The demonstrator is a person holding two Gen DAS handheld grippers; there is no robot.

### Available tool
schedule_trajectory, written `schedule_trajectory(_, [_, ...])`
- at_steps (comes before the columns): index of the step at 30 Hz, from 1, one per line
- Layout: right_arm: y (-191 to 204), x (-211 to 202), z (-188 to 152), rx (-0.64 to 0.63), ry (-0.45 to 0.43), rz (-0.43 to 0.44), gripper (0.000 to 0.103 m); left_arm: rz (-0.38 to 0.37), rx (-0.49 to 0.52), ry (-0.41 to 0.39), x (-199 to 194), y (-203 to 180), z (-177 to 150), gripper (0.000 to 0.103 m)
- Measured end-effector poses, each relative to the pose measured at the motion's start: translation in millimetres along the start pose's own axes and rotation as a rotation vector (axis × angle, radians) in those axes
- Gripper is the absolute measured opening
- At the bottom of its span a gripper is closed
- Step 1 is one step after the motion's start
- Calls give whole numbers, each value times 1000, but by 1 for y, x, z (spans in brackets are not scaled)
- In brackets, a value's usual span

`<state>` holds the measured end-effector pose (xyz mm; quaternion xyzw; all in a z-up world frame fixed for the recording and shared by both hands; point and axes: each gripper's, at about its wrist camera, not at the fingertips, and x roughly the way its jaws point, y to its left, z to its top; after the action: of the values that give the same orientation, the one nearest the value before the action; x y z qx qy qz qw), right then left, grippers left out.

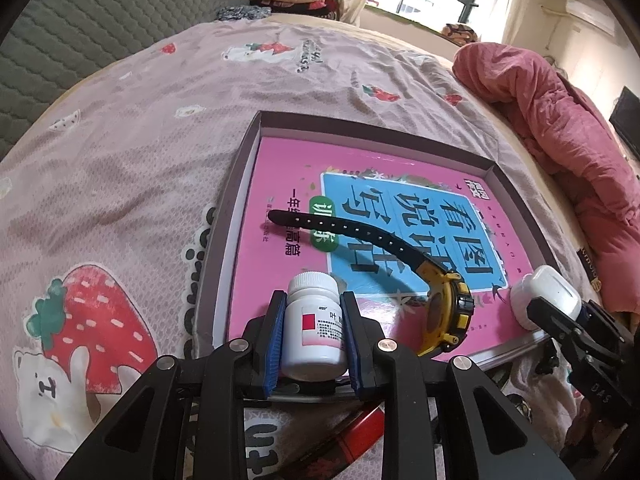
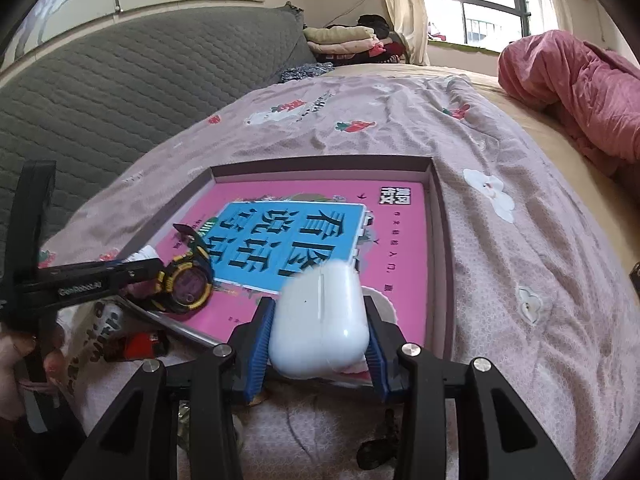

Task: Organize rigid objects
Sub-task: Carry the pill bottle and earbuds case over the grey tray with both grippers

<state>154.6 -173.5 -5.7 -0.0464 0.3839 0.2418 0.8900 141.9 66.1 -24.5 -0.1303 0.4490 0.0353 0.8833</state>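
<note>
The left hand-held gripper is closed to a narrow gap on a small white pill bottle, its blue pads pressing both sides; the bottle's label has a red square and print too small to read. The right hand-held gripper is closed somewhat wider on a white earbud case. Both are held over the near edge of a shallow box on the bed. A pink book with large Chinese characters lies in the box, with a yellow and black watch on its near part. "GenRobot.AI" is printed on the left gripper.
</note>
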Motion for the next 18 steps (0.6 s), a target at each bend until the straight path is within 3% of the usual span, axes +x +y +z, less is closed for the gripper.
schedule_trajectory(18, [-14, -3, 1, 58, -1, -11, 41, 14, 10, 2, 2, -1, 0, 27])
